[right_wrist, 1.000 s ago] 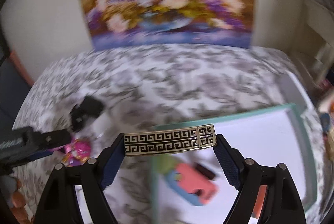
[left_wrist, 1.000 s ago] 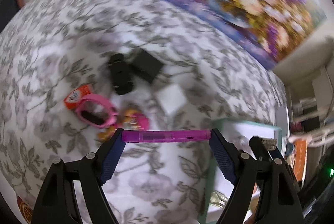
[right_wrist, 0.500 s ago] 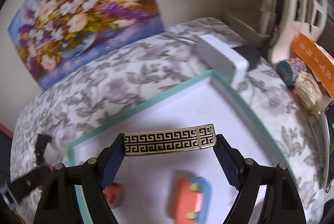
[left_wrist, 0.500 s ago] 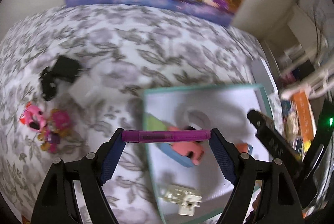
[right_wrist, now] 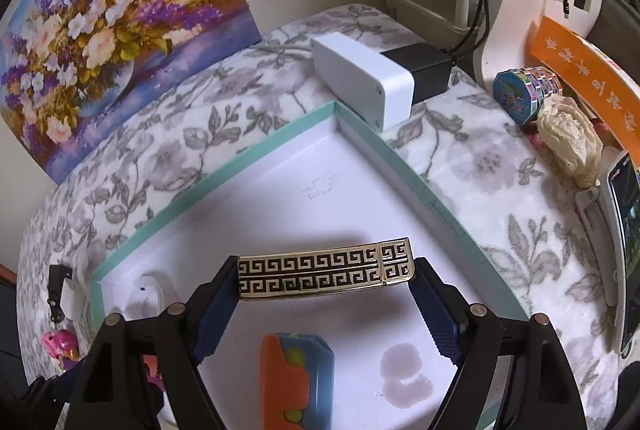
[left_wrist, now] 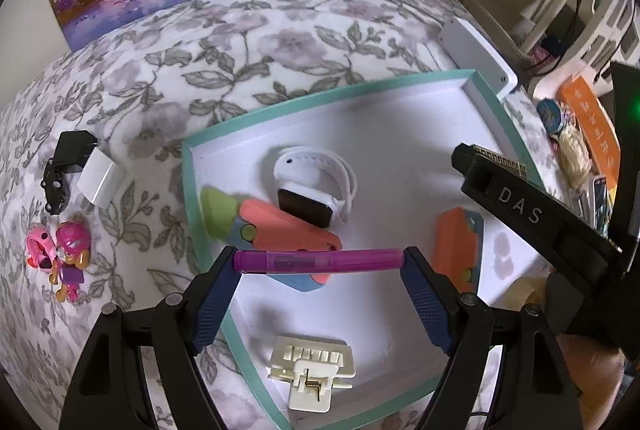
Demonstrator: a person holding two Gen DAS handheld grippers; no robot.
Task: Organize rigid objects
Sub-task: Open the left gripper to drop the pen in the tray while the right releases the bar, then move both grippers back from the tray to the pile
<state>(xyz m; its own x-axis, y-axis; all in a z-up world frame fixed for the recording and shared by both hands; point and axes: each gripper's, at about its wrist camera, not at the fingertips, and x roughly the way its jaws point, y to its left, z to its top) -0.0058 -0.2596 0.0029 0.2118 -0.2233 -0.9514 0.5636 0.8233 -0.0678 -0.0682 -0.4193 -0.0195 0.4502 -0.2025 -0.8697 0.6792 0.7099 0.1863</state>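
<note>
My left gripper [left_wrist: 320, 262] is shut on a purple pen [left_wrist: 316, 261], held crosswise over the white tray with a teal rim [left_wrist: 320, 95]. In the tray lie a white smartwatch [left_wrist: 316, 185], an orange, blue and green toy [left_wrist: 272, 226], an orange and blue block [left_wrist: 458, 246] and a cream hair claw [left_wrist: 312, 370]. My right gripper [right_wrist: 324, 276] is shut on a gold and black patterned bar [right_wrist: 324, 272], held over the tray's [right_wrist: 256, 157] far right part. The right gripper also shows at the right of the left wrist view [left_wrist: 520, 205].
On the floral cloth left of the tray lie a black clip [left_wrist: 60, 169], a white block [left_wrist: 100, 179] and pink toys [left_wrist: 56, 254]. A white box [right_wrist: 360, 81] with a black adapter [right_wrist: 420, 69] touches the tray's far corner. Tape rolls [right_wrist: 524, 93], a phone [right_wrist: 624, 238] and a painting [right_wrist: 100, 21] stand around.
Both grippers have swung right from the cloth and the loose items to over the tray, each still holding its object. The right gripper has gone further toward the tray's far right corner.
</note>
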